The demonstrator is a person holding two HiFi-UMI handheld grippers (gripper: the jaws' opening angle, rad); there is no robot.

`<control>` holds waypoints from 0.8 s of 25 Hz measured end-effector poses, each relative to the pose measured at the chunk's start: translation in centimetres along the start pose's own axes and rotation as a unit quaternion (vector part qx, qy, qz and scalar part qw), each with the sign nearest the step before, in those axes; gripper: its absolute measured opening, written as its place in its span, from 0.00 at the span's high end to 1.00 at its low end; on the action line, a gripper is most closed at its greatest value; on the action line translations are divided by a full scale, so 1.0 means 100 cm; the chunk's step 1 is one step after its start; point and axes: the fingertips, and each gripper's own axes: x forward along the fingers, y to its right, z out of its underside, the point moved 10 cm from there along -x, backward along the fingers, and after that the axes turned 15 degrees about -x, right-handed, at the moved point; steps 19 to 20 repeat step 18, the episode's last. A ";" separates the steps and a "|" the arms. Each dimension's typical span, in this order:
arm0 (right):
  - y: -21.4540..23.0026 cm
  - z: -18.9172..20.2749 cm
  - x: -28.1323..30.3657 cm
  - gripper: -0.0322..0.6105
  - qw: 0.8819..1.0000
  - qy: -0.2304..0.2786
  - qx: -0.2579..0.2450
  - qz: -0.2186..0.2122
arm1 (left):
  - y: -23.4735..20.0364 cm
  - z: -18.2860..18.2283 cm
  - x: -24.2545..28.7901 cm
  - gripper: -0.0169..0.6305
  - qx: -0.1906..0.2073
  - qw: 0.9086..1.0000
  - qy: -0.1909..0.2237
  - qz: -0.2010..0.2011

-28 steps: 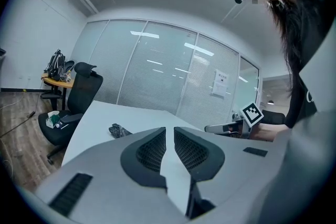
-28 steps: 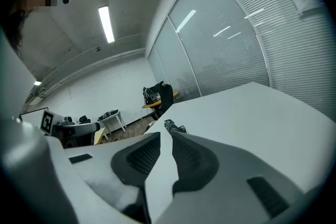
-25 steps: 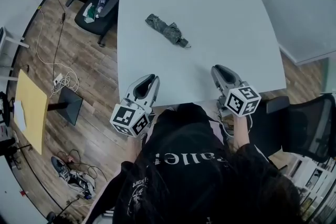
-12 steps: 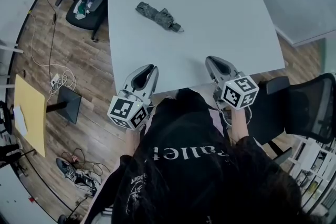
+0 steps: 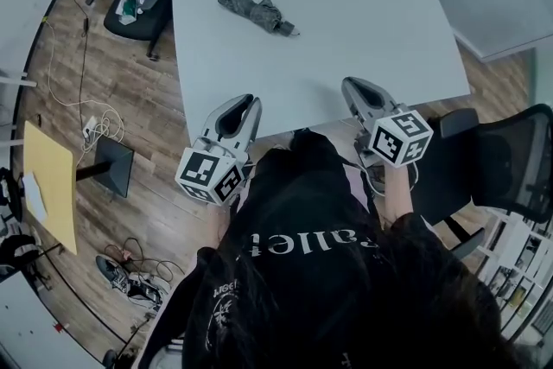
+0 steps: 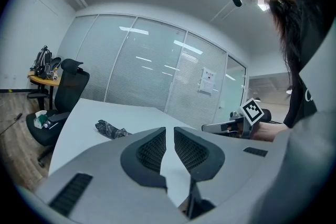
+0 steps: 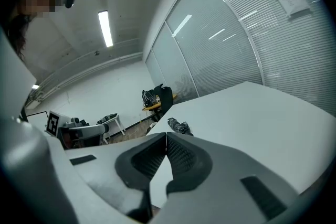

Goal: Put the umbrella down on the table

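Observation:
The folded grey patterned umbrella [image 5: 253, 10] lies flat on the white table [image 5: 346, 4], on its far left part, with no gripper touching it. It also shows small in the left gripper view, umbrella [image 6: 111, 129], and in the right gripper view, umbrella [image 7: 179, 126]. My left gripper [image 5: 244, 102] hovers at the table's near edge, its jaws a narrow gap apart with nothing between them [image 6: 169, 130]. My right gripper [image 5: 350, 85] is over the near edge too, shut and empty, its tips touching [image 7: 166, 135]. Both point toward the umbrella from well short of it.
A black office chair [image 5: 143, 9] stands left of the table, and another black chair [image 5: 510, 168] at the right. Cables [image 5: 99, 130] and a yellow board [image 5: 47, 181] lie on the wooden floor. Glass partitions [image 6: 152, 81] rise behind the table.
The head view has shifted a little. Both grippers stay at the table's near edge, drawn slightly back. The umbrella has not moved on the table.

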 end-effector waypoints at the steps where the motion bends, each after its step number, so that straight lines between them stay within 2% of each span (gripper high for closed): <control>1: 0.001 0.000 -0.001 0.92 1.000 0.000 0.000 0.002 | 0.000 0.000 -0.001 0.87 0.000 1.000 0.000 0.000; 20: -0.008 -0.008 -0.013 0.92 1.000 0.003 -0.017 0.009 | -0.001 0.013 -0.020 0.87 -0.006 1.000 0.006 -0.011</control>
